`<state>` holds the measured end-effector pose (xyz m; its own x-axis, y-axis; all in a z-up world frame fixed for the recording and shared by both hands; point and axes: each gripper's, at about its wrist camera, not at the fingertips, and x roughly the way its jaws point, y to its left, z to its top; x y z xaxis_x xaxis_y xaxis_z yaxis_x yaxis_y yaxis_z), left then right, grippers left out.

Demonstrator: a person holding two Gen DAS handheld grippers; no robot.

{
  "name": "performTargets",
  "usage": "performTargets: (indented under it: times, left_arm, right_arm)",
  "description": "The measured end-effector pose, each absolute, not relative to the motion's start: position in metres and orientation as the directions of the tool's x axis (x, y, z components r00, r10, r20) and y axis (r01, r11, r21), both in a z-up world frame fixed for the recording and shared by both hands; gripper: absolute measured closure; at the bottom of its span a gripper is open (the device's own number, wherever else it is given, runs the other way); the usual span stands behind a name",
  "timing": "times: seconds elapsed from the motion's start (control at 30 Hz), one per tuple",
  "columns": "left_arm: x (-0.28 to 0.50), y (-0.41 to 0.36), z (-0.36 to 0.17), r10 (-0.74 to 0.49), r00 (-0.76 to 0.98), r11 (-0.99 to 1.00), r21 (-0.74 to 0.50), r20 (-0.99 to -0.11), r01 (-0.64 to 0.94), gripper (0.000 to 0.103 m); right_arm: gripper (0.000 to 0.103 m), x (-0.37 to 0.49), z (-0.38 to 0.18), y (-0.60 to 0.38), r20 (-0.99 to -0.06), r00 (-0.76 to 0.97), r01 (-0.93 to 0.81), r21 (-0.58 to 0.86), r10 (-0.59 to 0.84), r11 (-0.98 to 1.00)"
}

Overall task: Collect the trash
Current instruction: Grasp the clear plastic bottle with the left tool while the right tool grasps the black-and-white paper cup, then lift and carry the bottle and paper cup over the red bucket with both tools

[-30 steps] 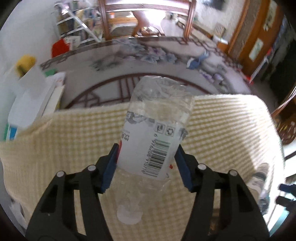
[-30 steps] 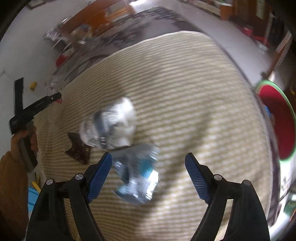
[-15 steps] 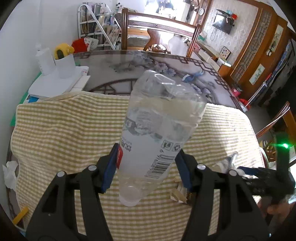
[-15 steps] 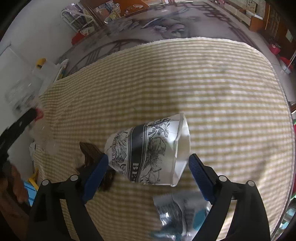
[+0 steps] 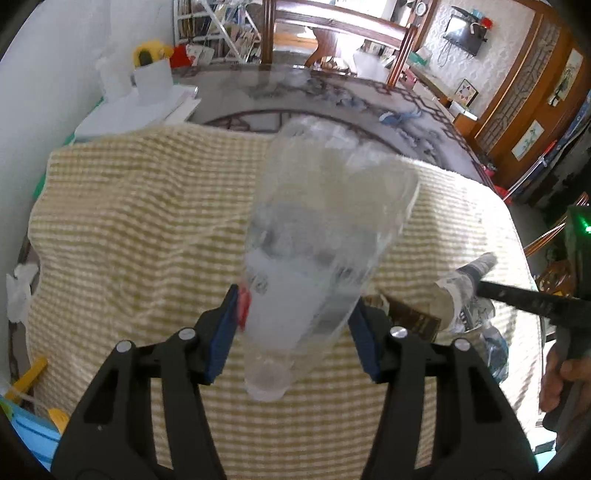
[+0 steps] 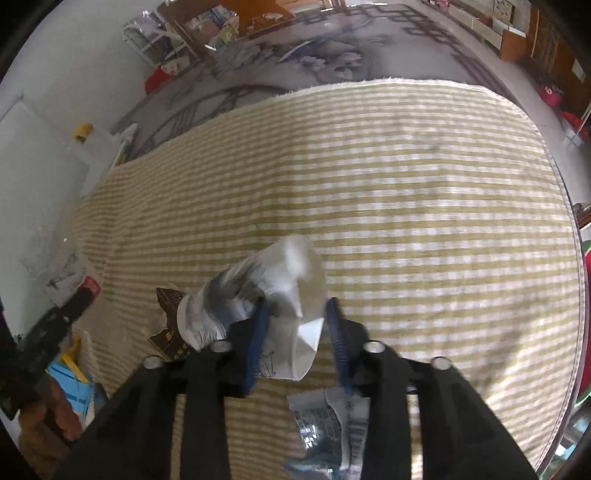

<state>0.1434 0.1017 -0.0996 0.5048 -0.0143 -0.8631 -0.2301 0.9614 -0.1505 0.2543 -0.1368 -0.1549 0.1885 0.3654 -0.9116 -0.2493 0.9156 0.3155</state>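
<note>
My left gripper (image 5: 293, 332) is shut on a clear empty plastic bottle (image 5: 317, 243), held neck-down above the yellow checked tablecloth (image 5: 140, 221). My right gripper (image 6: 297, 328) is closed on the rim of a white paper cup with black print (image 6: 255, 295), which lies on its side, blurred. A dark brown wrapper (image 6: 168, 332) lies just left of the cup. A silver foil wrapper (image 6: 325, 424) lies under the right gripper. In the left wrist view the cup (image 5: 461, 284), brown wrapper (image 5: 410, 317) and right gripper (image 5: 532, 302) show at the right.
A white crumpled tissue (image 5: 18, 291) lies at the cloth's left edge. A white box with a cup and yellow item (image 5: 147, 85) sits at the far left. A wooden chair (image 5: 332, 33) stands behind the patterned glass table (image 6: 295, 62). A red-and-green bin (image 6: 585, 280) is at the right.
The right gripper's jaws have narrowed from wide open onto the paper cup's rim. The left gripper has shifted with the bottle, still gripped.
</note>
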Motion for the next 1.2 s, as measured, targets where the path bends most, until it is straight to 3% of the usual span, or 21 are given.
performTargets:
  times: [0.2, 0.27, 0.43, 0.73, 0.93, 1.0, 1.03, 1.2]
  left_arm:
    - [0.143, 0.102, -0.101, -0.009, 0.502, 0.962, -0.145, -0.865, -0.233, 0.049]
    - [0.145, 0.101, -0.102, -0.017, 0.502, 0.961, -0.152, -0.865, -0.231, 0.038]
    - [0.159, 0.097, -0.108, -0.02, 0.491, 0.968, -0.14, -0.871, -0.209, 0.03]
    - [0.2, 0.097, -0.11, 0.033, 0.503, 0.982, -0.067, -0.864, -0.179, 0.026]
    - [0.201, 0.103, -0.134, 0.019, 0.45, 0.971, -0.092, -0.893, -0.223, 0.027]
    - [0.198, 0.104, -0.141, 0.026, 0.438, 0.97, -0.083, -0.898, -0.227, 0.037]
    - [0.195, 0.105, -0.143, 0.003, 0.439, 0.969, -0.107, -0.899, -0.225, 0.048]
    - [0.174, 0.101, -0.13, -0.007, 0.481, 0.962, -0.137, -0.877, -0.237, 0.05]
  right_arm:
    - [0.085, 0.237, -0.137, -0.149, -0.89, 0.226, -0.257, 0.338, 0.396, 0.906]
    - [0.085, 0.23, -0.133, -0.151, -0.883, 0.233, -0.264, 0.345, 0.407, 0.901]
    - [0.085, 0.218, -0.125, -0.157, -0.869, 0.236, -0.259, 0.375, 0.435, 0.89]
    - [0.085, 0.201, -0.117, -0.169, -0.86, 0.243, -0.232, 0.397, 0.448, 0.888]
    - [0.085, 0.192, -0.113, -0.184, -0.857, 0.262, -0.198, 0.402, 0.444, 0.894]
    - [0.085, 0.191, -0.112, -0.188, -0.856, 0.266, -0.19, 0.405, 0.444, 0.894]
    - [0.085, 0.19, -0.111, -0.19, -0.854, 0.269, -0.184, 0.408, 0.445, 0.894]
    - [0.085, 0.186, -0.106, -0.197, -0.843, 0.284, -0.161, 0.428, 0.457, 0.889]
